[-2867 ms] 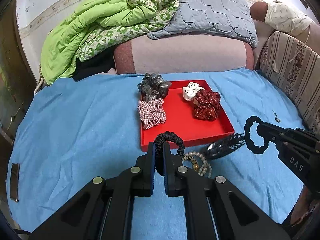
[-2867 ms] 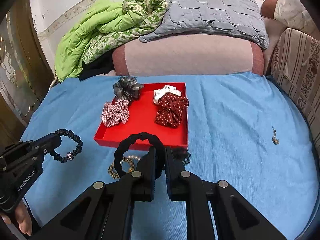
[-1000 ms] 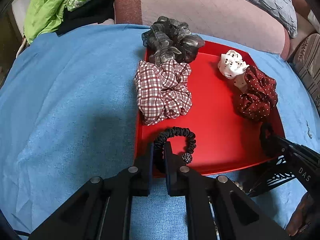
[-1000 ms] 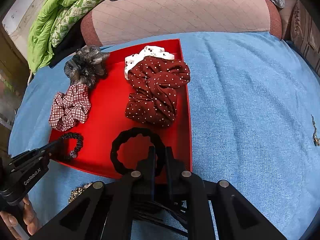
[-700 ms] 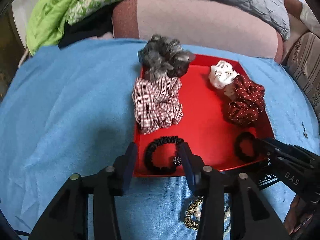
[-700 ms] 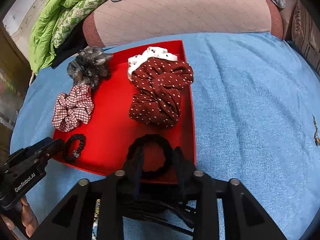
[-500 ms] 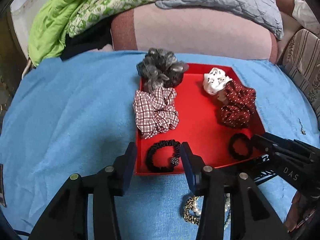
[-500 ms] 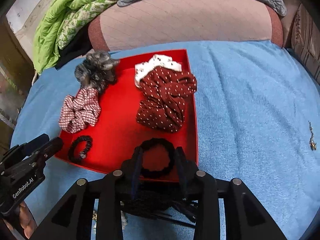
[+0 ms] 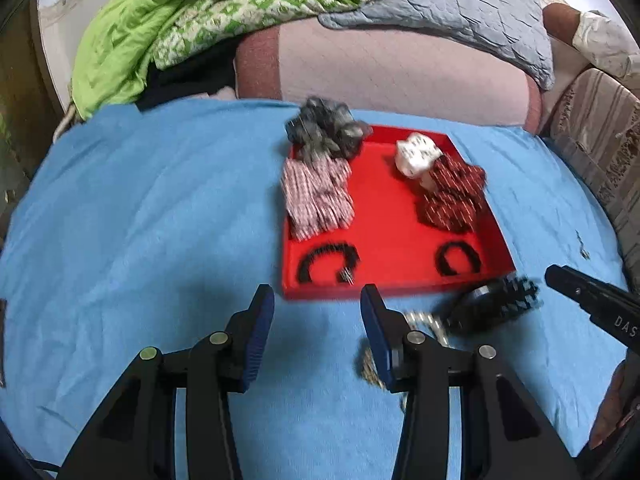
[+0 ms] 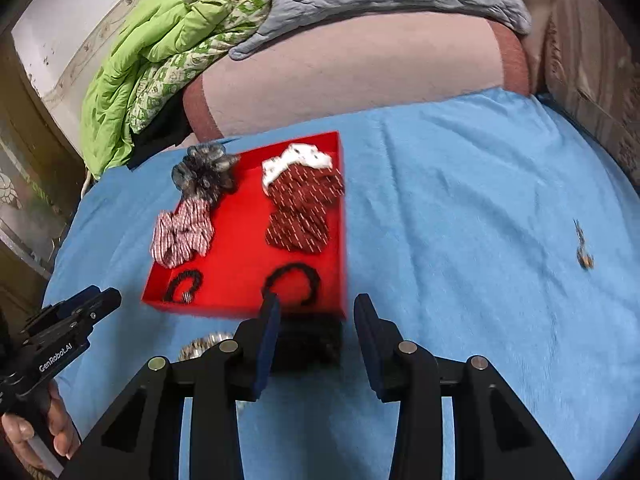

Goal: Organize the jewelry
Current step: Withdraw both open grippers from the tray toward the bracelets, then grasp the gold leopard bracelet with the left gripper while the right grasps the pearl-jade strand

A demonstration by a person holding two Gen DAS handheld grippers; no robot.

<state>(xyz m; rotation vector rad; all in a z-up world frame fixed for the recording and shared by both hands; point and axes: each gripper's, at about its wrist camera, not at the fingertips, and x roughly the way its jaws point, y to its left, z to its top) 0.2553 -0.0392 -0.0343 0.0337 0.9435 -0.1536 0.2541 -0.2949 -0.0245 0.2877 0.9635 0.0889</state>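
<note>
A red tray lies on the blue bedspread. Near its front edge lie a thin black hair tie with a bead and a thicker black hair tie. My left gripper hovers open just in front of the tray, with nothing between its fingers. My right gripper is held in front of the tray's right corner; its jaws are opening and hold nothing. Under it on the spread lie a black claw clip and a beaded bracelet.
Further back, the tray holds plaid, grey, dotted dark red and white scrunchies. A small pendant lies on the spread at the right. Pillows and a green quilt are piled behind. A hand holds the left gripper.
Both grippers let go of their black hair ties, which now lie in the tray. Both have opened and pulled back and up from the tray.
</note>
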